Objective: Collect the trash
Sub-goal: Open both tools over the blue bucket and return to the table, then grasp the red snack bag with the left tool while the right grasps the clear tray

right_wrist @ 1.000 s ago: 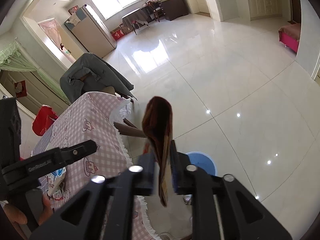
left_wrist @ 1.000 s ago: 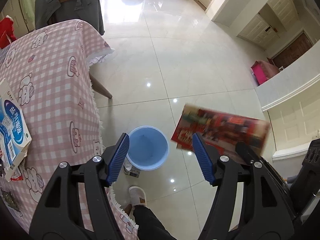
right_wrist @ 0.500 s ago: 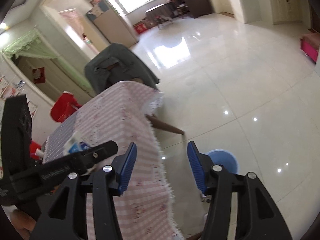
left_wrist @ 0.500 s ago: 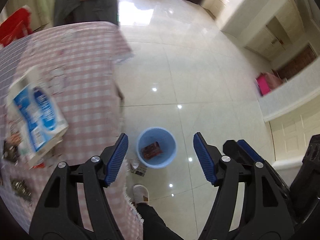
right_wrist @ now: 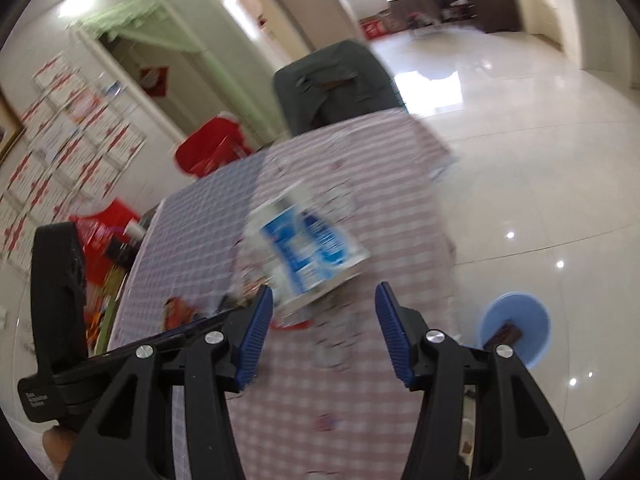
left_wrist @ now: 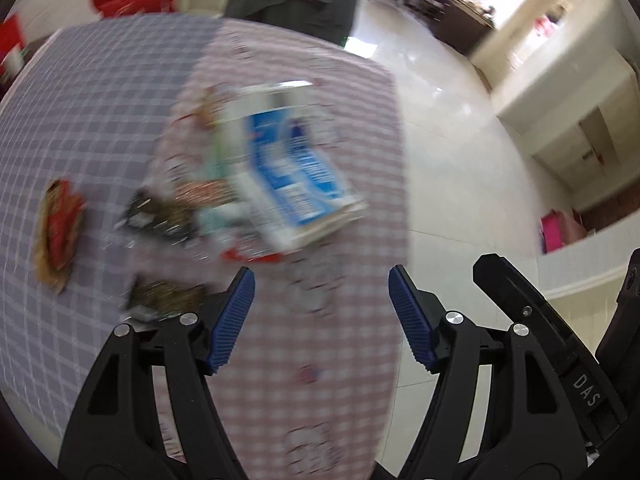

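Both views are motion-blurred. My left gripper (left_wrist: 321, 300) is open and empty above the checked tablecloth (left_wrist: 328, 380). My right gripper (right_wrist: 323, 312) is open and empty over the same table (right_wrist: 320, 392). A blue and white box (left_wrist: 296, 184) lies on a heap of wrappers (left_wrist: 168, 212) ahead of both grippers; it also shows in the right wrist view (right_wrist: 312, 248). A red snack packet (left_wrist: 58, 228) lies to the left. The blue bin (right_wrist: 520, 324) stands on the floor to the right, with a dark red packet (right_wrist: 505, 333) in it.
A chair draped in a grey jacket (right_wrist: 336, 84) stands at the table's far end. A red bag (right_wrist: 210, 150) sits beyond the table on the left. Glossy tiled floor (right_wrist: 540, 160) spreads to the right. A pink stool (left_wrist: 558, 228) stands by the far wall.
My right gripper opened and the red packet dropped into the blue bin. Both grippers then swung left from over the floor to over the table and its trash.
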`<state>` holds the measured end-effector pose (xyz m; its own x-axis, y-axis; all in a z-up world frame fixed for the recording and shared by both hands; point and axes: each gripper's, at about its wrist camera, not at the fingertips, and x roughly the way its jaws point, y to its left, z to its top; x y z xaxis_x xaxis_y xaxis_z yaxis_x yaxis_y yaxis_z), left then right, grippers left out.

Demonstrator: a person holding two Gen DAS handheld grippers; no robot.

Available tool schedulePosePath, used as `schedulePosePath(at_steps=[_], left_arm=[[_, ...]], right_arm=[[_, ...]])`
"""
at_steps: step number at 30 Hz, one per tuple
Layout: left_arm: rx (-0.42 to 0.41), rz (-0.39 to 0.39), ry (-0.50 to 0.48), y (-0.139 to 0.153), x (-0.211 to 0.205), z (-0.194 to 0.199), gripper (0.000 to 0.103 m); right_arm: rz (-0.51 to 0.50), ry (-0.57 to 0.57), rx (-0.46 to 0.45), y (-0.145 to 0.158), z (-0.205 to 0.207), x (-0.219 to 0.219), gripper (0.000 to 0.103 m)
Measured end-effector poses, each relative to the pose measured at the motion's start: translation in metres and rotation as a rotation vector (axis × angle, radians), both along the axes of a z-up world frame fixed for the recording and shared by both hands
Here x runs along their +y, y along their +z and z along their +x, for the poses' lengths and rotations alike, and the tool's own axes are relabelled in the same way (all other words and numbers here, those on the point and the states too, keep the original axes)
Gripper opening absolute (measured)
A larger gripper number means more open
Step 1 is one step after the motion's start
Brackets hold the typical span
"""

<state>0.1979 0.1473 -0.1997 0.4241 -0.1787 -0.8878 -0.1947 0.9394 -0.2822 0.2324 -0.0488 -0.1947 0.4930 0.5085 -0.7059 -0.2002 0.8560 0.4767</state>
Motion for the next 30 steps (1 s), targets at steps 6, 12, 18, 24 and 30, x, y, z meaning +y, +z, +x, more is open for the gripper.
schedulePosePath(at_steps=[6, 12, 18, 24, 30], left_arm=[[0.033, 0.010, 0.114, -0.014, 0.085, -0.037, 0.069], [0.053, 0.063, 0.200, -0.030, 0.151, -0.065, 0.069], [0.067, 0.130, 0.236, -0.049, 0.192, -0.071, 0.069], [0.064, 0.176, 0.199, -0.058, 0.203, -0.056, 0.069], [0.087, 0.203, 0.186, -0.072, 0.210, -0.036, 0.069]], right_arm=[[-0.014, 0.119, 0.068, -0.019, -0.016, 0.083, 0.056], [0.024, 0.130, 0.210, -0.065, -0.019, 0.136, 0.057], [0.048, 0.069, 0.315, -0.109, -0.012, 0.151, 0.058], [0.053, 0.021, 0.343, -0.134, 0.004, 0.159, 0.058], [0.081, 0.029, 0.331, -0.138, 0.017, 0.166, 0.059]])
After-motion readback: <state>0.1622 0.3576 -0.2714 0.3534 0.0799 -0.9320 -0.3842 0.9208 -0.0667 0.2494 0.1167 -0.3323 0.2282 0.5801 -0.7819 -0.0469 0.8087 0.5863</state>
